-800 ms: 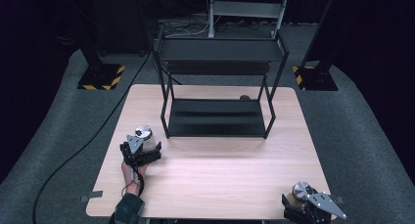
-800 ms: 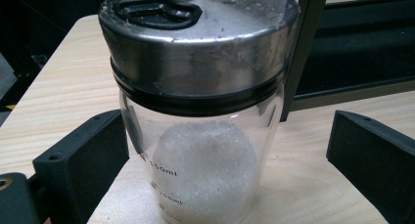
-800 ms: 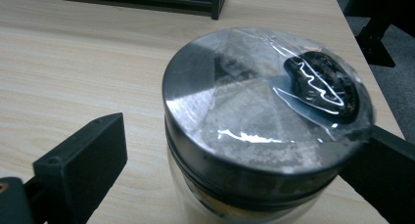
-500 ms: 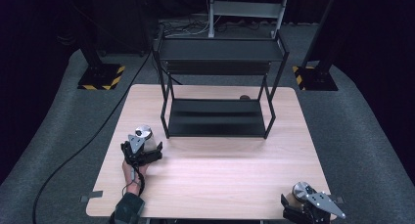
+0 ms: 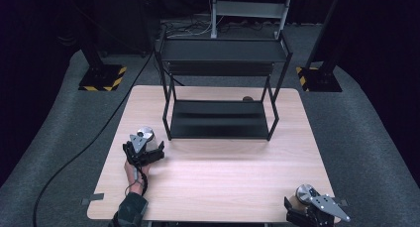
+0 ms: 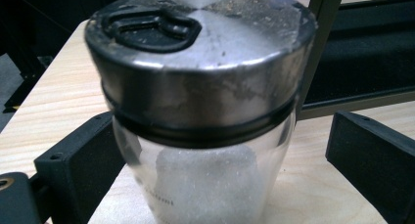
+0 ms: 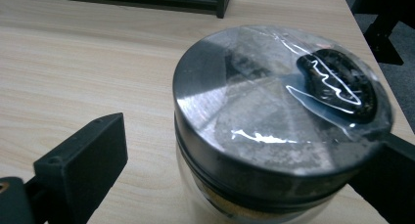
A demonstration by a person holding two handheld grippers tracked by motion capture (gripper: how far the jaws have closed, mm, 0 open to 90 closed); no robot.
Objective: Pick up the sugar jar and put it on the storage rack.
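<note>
Entry, unchanged from moments ago: your left gripper (image 5: 147, 143) wide around the salt jar (image 6: 205, 185), right gripper (image 5: 304, 201) wide around the spice jar (image 7: 264, 121); both grasps pending.

A light wooden counter (image 5: 223, 167) carries a black two-tier metal shelf rack (image 5: 220, 118), standing on grey carpet floor (image 5: 366, 152) amid dark surroundings.

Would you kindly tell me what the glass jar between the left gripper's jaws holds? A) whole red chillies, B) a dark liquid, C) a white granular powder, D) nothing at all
C: in the left gripper view the glass jar, under its metal shaker lid, shows a white, salt-like powder through the clear wall, with the left gripper standing a jaw on either side of it.
</note>
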